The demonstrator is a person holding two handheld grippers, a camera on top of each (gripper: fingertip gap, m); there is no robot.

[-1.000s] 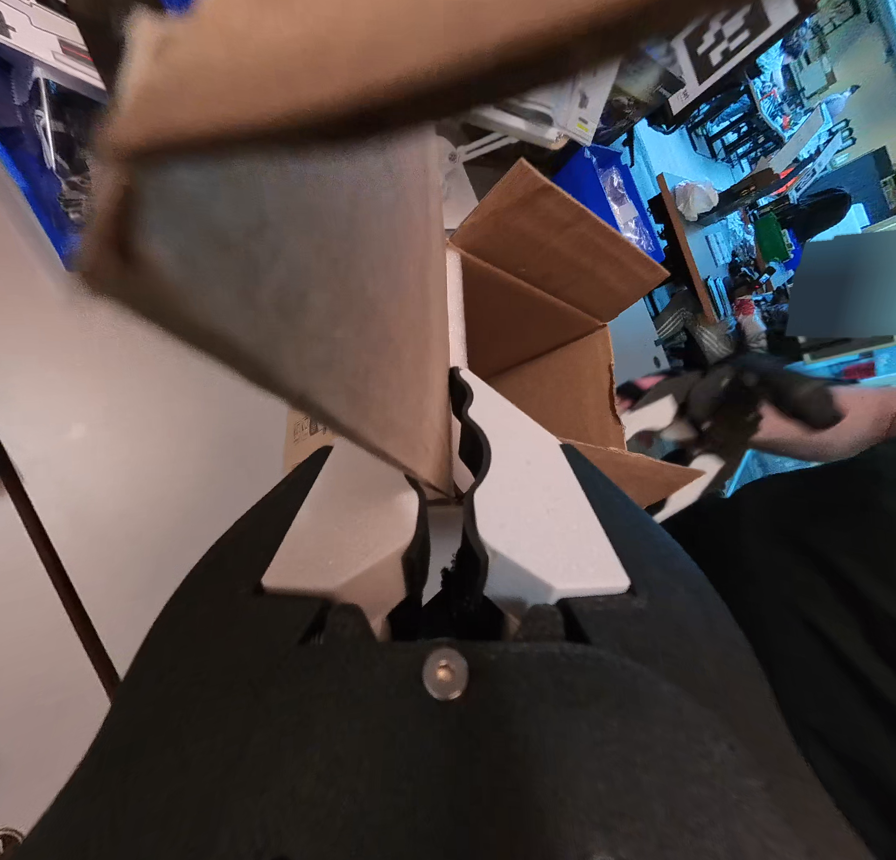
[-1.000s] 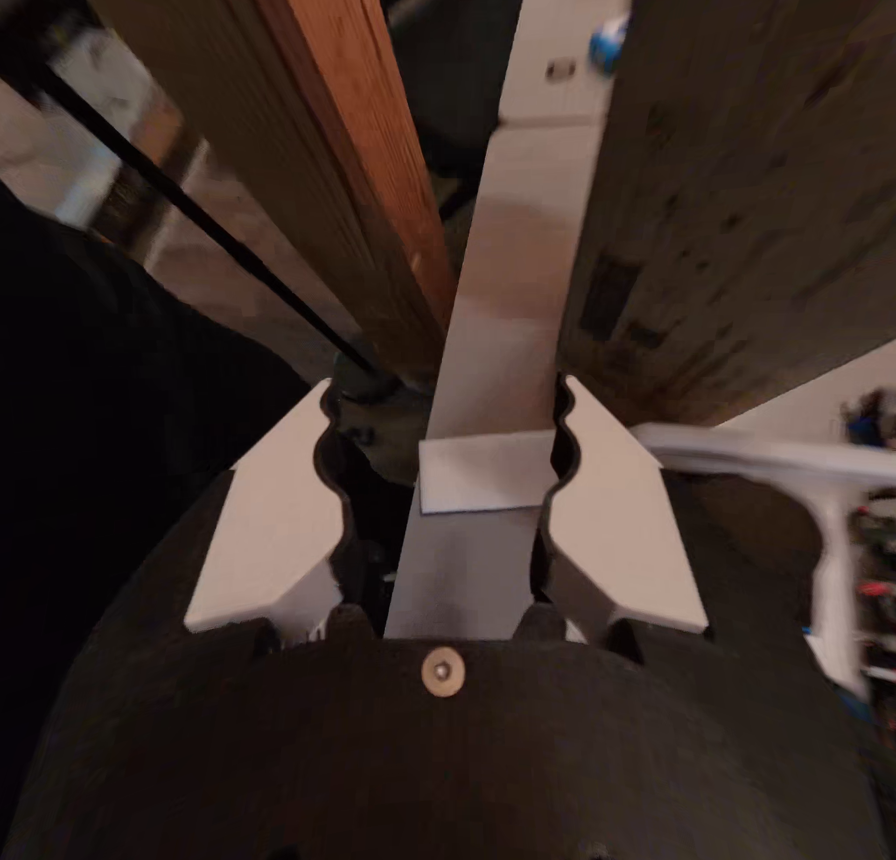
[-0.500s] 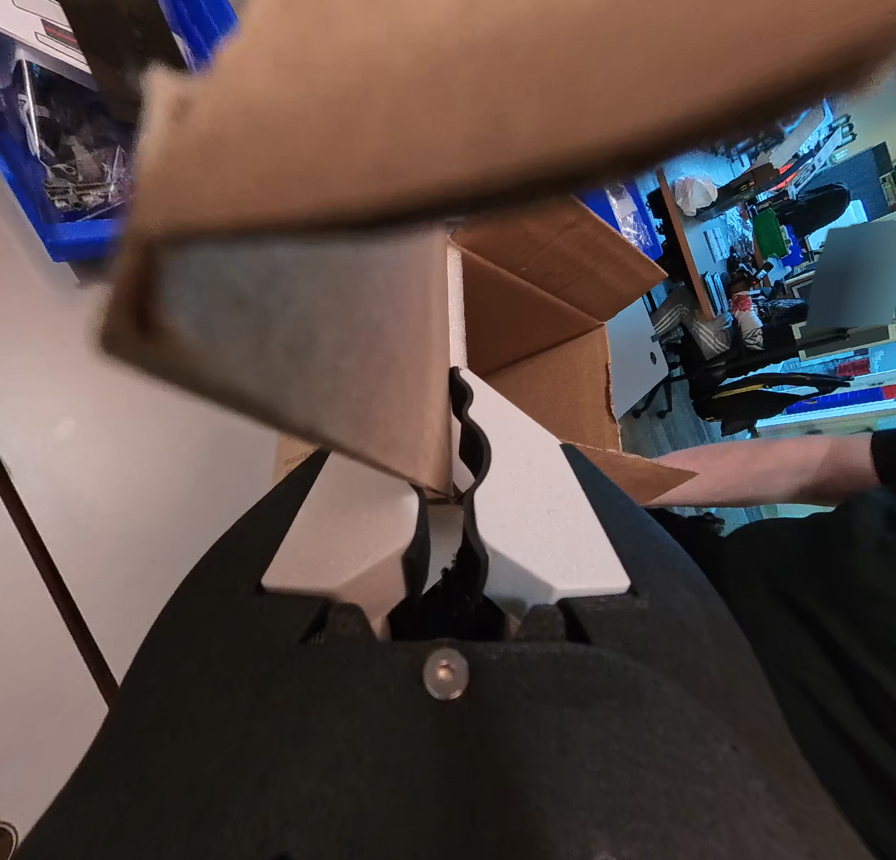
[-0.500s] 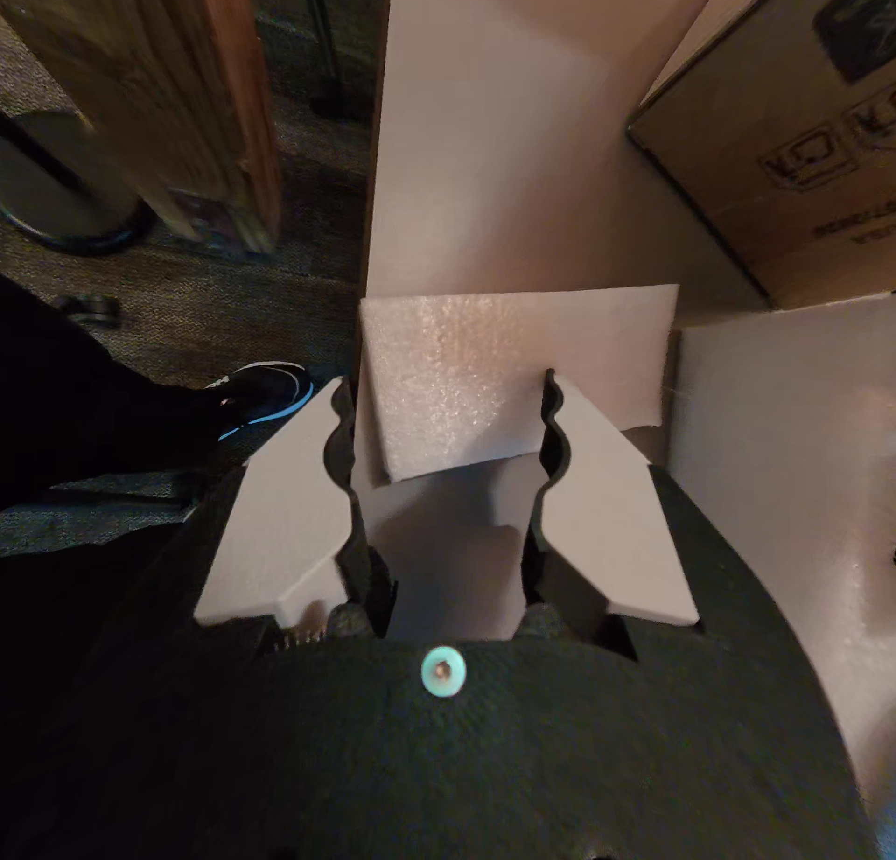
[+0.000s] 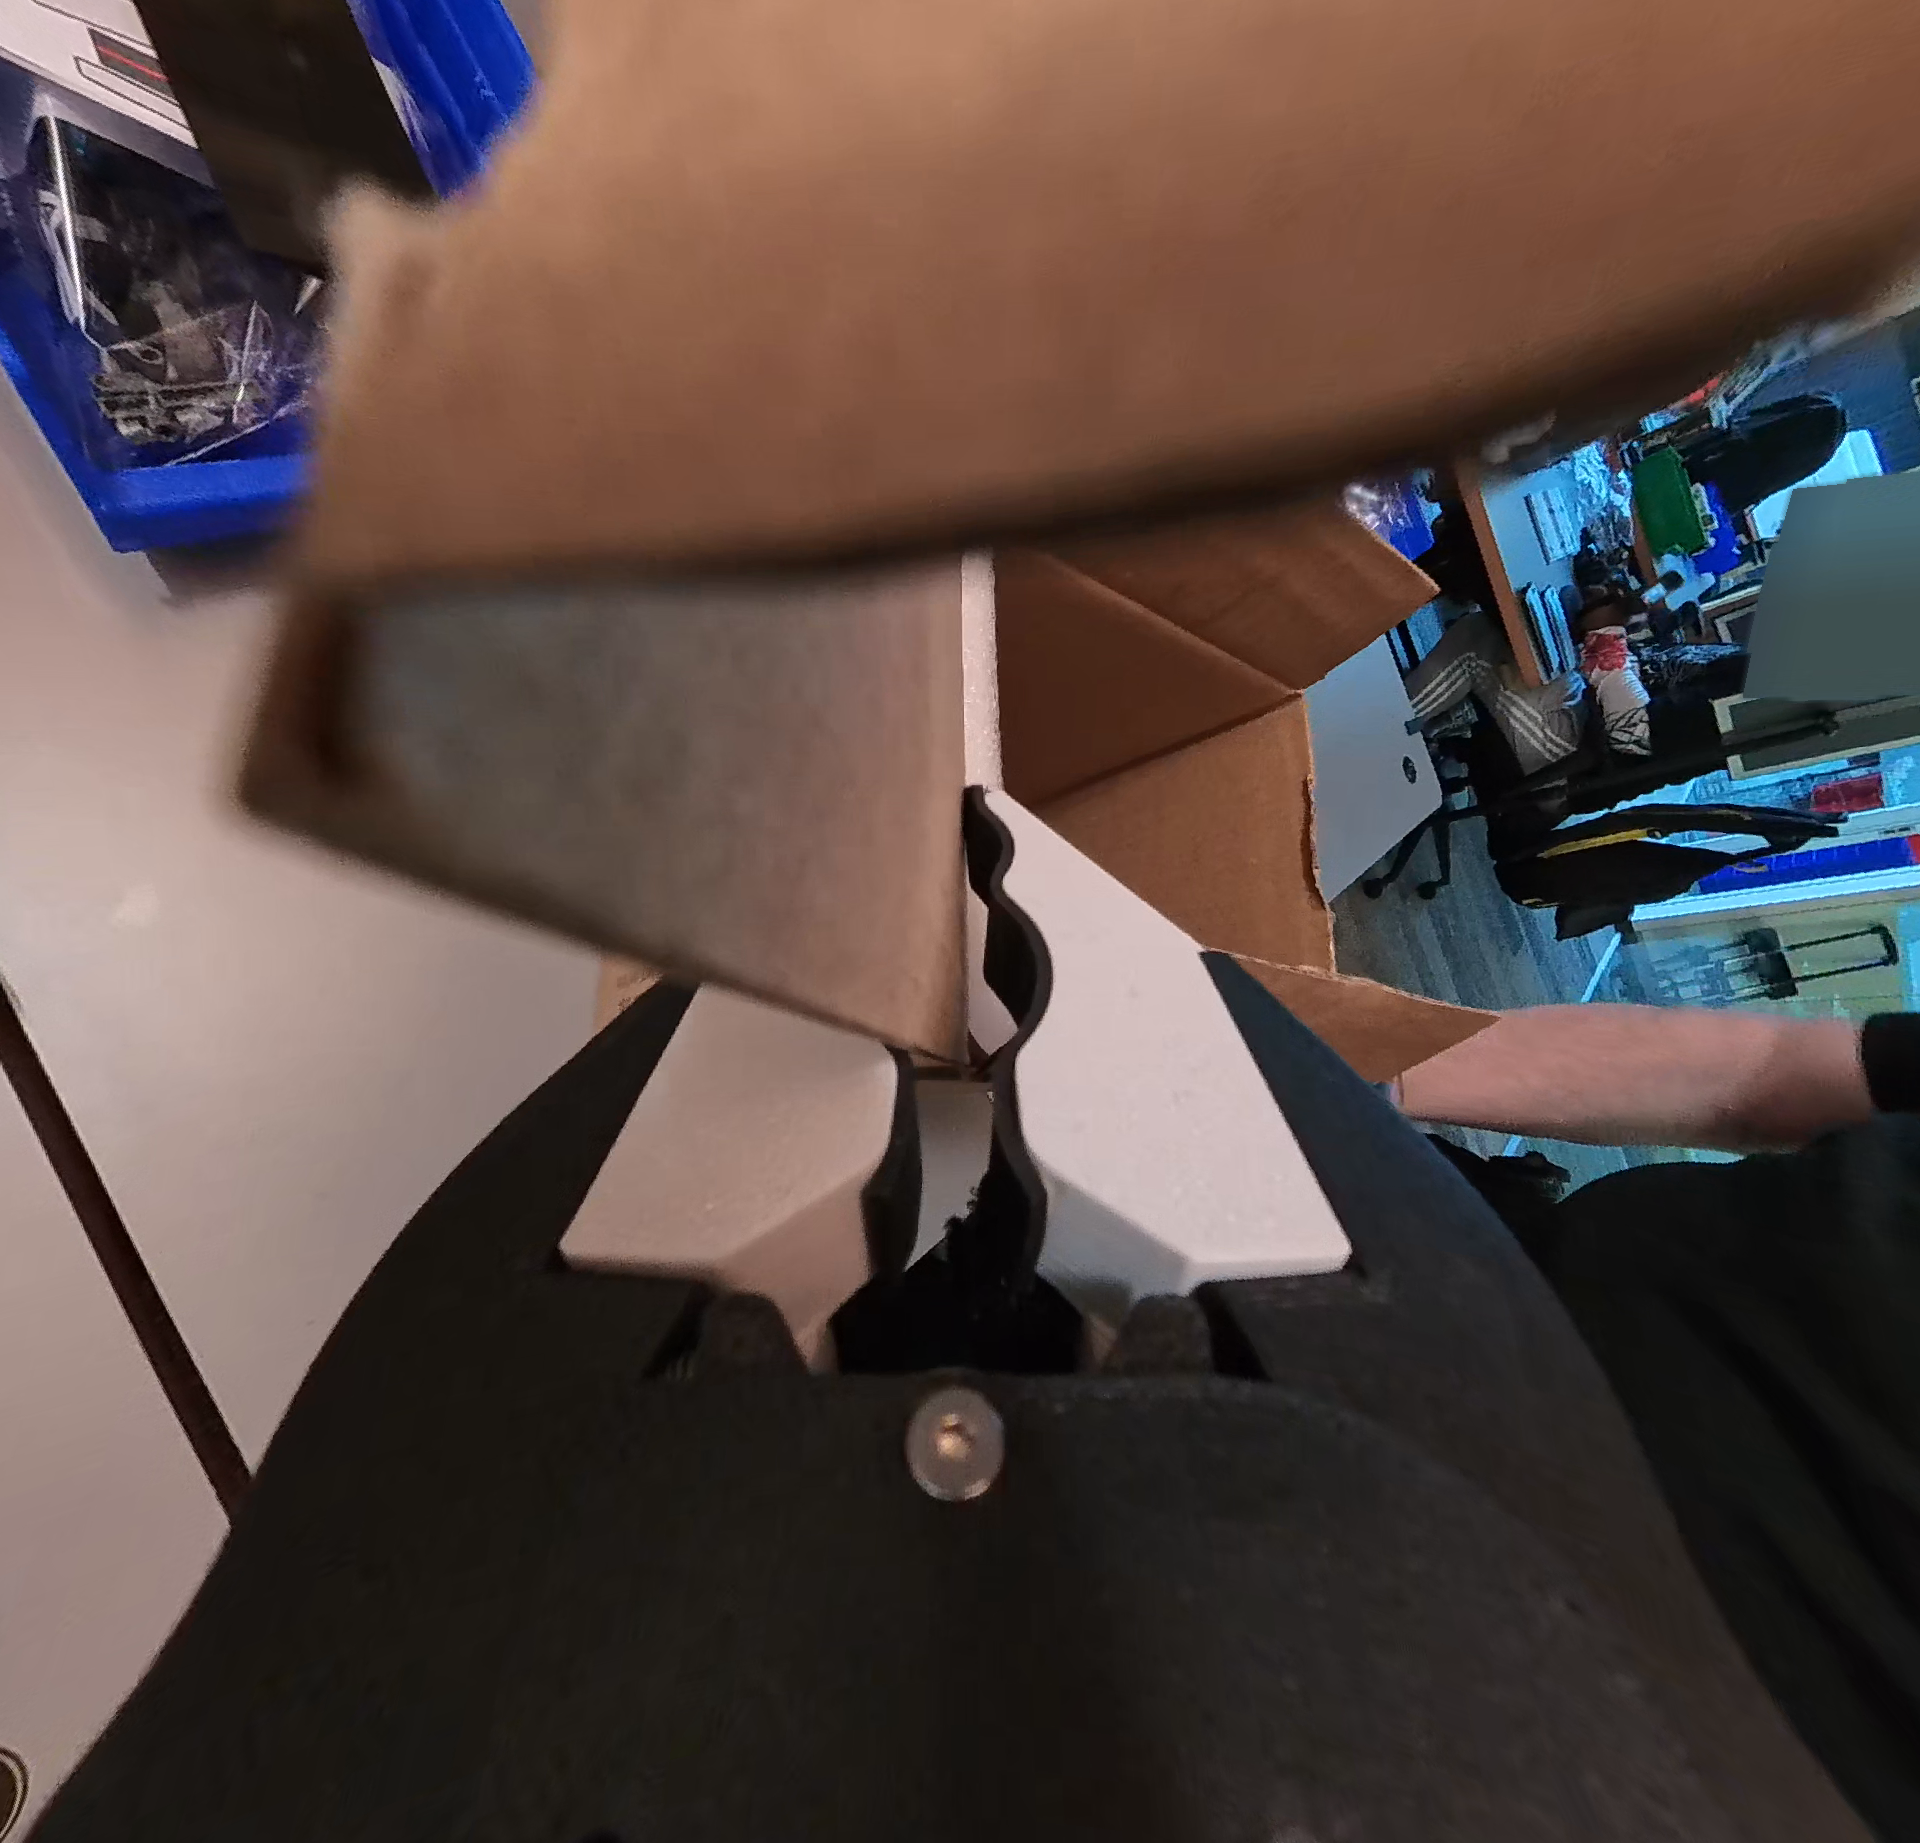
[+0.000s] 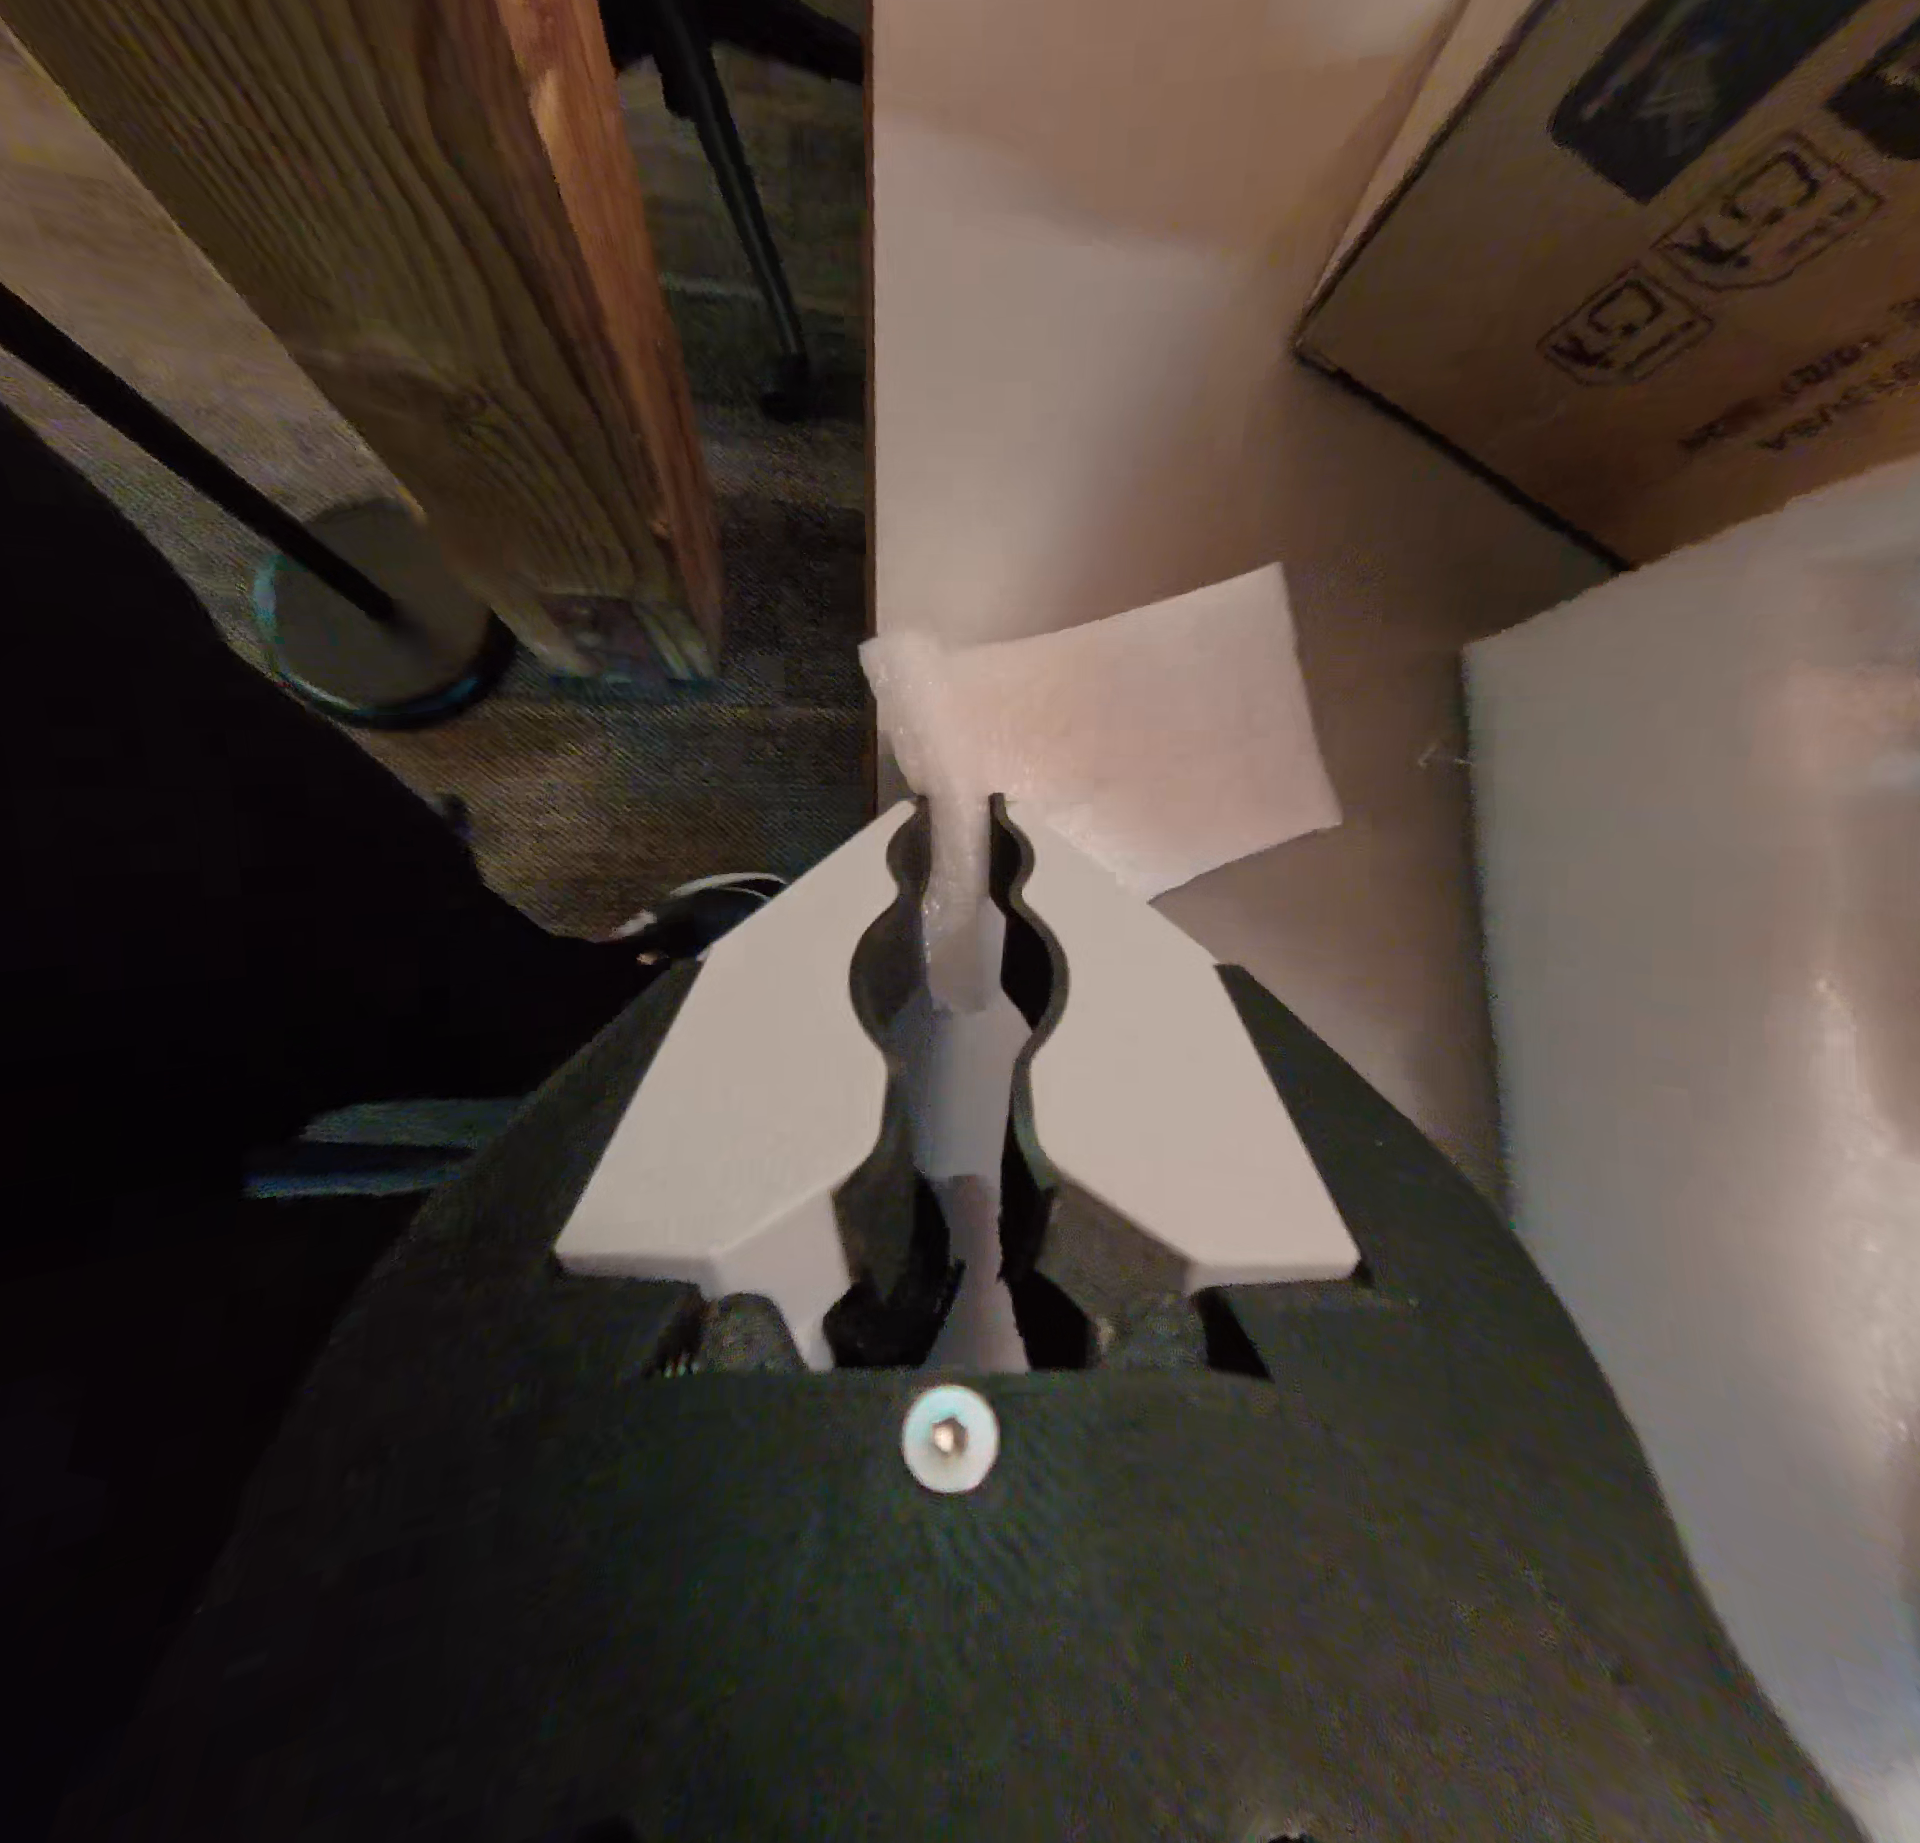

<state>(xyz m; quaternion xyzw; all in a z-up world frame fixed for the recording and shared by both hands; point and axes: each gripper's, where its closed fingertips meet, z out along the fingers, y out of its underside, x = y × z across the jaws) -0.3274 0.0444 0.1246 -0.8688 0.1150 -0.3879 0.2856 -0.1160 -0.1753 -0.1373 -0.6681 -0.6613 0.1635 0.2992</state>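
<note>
My left gripper [image 5: 961, 858] is shut on the wall of a brown cardboard box [image 5: 665, 785], pinching it together with a thin white foam sheet [image 5: 979, 671] that lies against it. A big blurred flap [image 5: 1143, 235] of the box hangs over the view and hides the left fingertip. My right gripper [image 6: 956, 806] is shut on the corner of a small white foam sheet [image 6: 1132, 744], which lies on a white surface [image 6: 1039, 339]. A person's forearm [image 5: 1610, 1076] reaches in at the right of the left wrist view.
A wooden post [image 6: 468, 235] stands left of the white surface, over carpet [image 6: 644, 754]. A printed cardboard box [image 6: 1662, 235] and a large white foam block [image 6: 1683, 1014] lie to the right. A blue bin [image 5: 156, 484] sits upper left in the left wrist view.
My right gripper moved to the small foam sheet and went from wide open to shut on its corner. My left gripper stayed shut on the box wall; the box flap swung lower.
</note>
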